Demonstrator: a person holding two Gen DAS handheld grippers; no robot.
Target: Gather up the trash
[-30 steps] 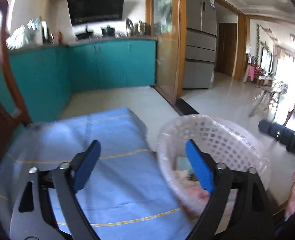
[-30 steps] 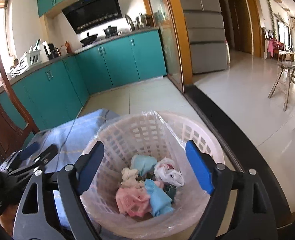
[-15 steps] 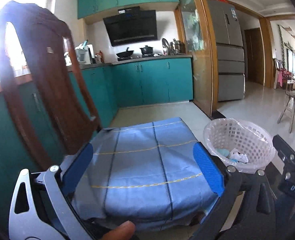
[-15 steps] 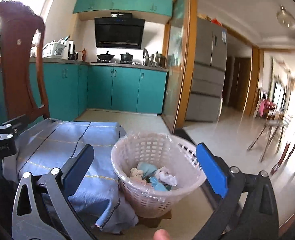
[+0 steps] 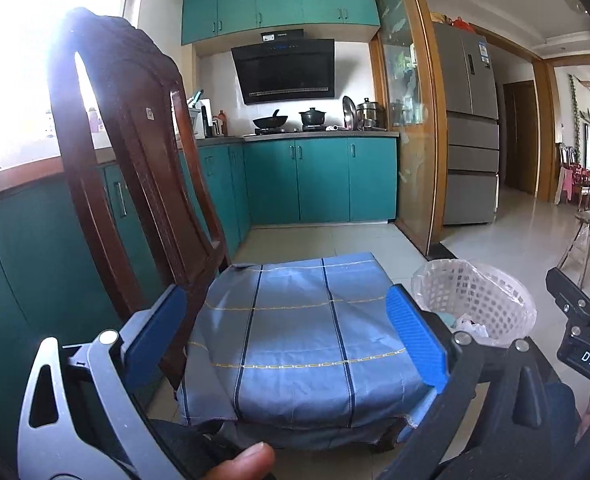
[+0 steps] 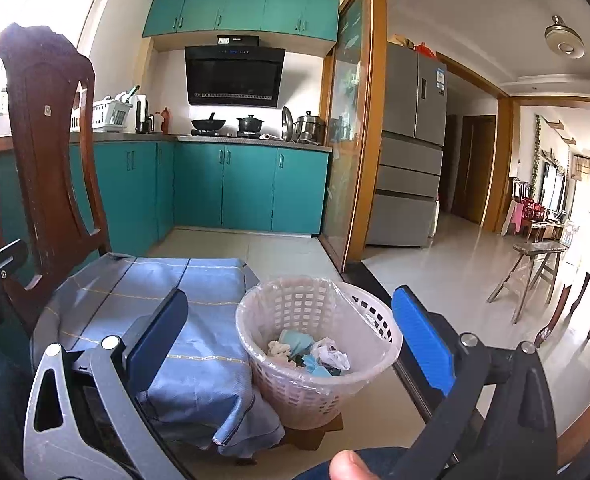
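A white lattice waste basket with a clear liner stands on a low wooden block beside a small table. It holds crumpled trash in white, teal and cream. The basket also shows in the left wrist view. My right gripper is open and empty, held back from and above the basket. My left gripper is open and empty, held back from the table's blue cloth. No trash shows on the cloth.
A dark wooden chair stands at the left of the table. Teal kitchen cabinets line the back wall. A glass sliding door and a fridge stand right. A wooden stool stands on the tiled floor.
Both grippers have pulled back and up from the basket and table. The basket, first close under the right gripper, now sits further off. Both stay open.
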